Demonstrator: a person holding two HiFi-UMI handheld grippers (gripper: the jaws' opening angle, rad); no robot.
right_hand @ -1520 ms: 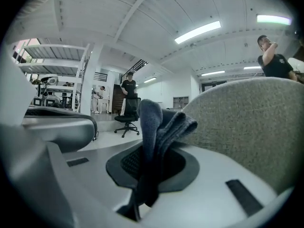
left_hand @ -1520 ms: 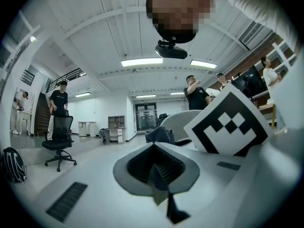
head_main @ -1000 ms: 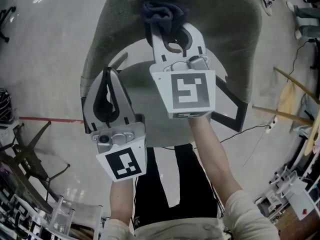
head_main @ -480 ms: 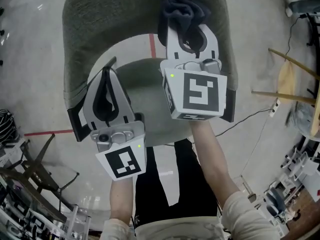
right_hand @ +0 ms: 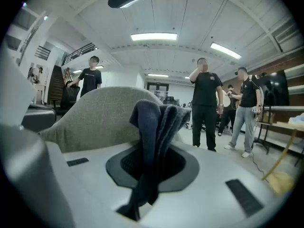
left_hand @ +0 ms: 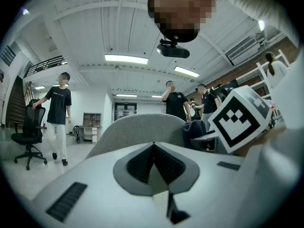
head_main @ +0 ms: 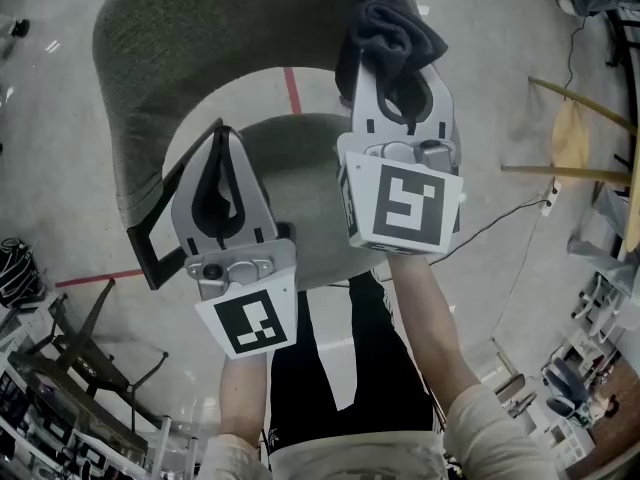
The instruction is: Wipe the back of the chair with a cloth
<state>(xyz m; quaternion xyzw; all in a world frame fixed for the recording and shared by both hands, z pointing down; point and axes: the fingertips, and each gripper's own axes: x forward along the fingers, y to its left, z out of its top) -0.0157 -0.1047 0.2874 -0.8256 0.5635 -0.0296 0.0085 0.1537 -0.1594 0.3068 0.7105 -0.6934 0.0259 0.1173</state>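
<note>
Right gripper (head_main: 396, 68): jaws clenched on a dark cloth (head_main: 392, 26). In the right gripper view the cloth (right_hand: 156, 122) stands bunched between the jaws. Its folded upper part rises above them and a thin tail hangs below, toward the camera.

Left gripper (head_main: 222, 163): jaws pressed together tip to tip, nothing between them. This shows plainly in the left gripper view (left_hand: 153, 148).

Chair (head_main: 190, 58): grey, with a curved padded back around a round seat (head_main: 300, 188).

From the head view, the cloth sits over the right end of the curved back, beyond the right gripper's tips. In the right gripper view the chair back (right_hand: 90, 120) rises just behind and left of the cloth. I cannot tell whether the cloth touches it.

The left gripper hangs over the seat's left edge, inside the curve of the back and well apart from the cloth.
</note>
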